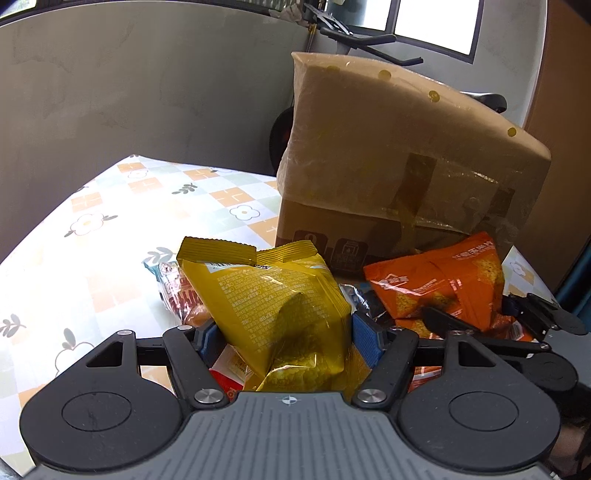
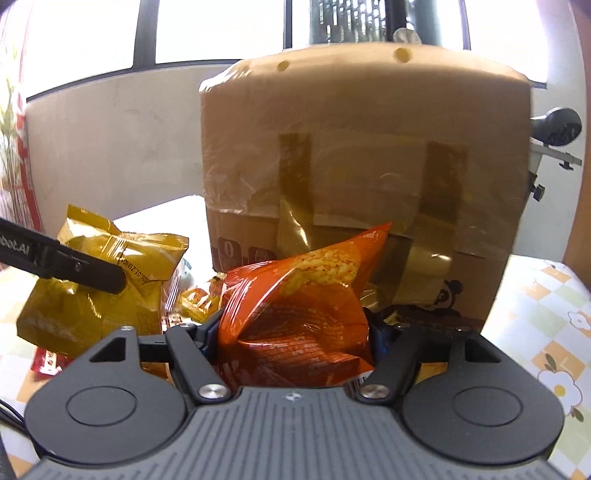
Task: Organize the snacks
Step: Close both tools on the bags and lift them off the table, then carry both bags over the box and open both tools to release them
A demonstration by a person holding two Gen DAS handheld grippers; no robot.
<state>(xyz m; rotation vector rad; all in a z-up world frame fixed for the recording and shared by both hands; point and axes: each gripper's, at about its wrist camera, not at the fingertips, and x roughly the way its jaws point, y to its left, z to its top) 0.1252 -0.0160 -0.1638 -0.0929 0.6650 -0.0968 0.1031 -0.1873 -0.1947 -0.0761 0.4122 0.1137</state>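
Snacks are lying heaped on your table (image 1: 110, 206) before the cardboard box (image 1: 399, 155). Your left tool (image 1: 282, 332) is gripping the yellow bag (image 1: 273, 302); your right tool (image 2: 295, 336) is gripping the orange bag (image 2: 295, 295).

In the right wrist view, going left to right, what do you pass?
Yellow snack bag with the left gripper's finger across it → orange chip bag in the right gripper → floral tablecloth.

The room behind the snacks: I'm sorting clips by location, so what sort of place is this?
Probably a home: a floral checked tablecloth, a taped brown cardboard box, large bright windows.
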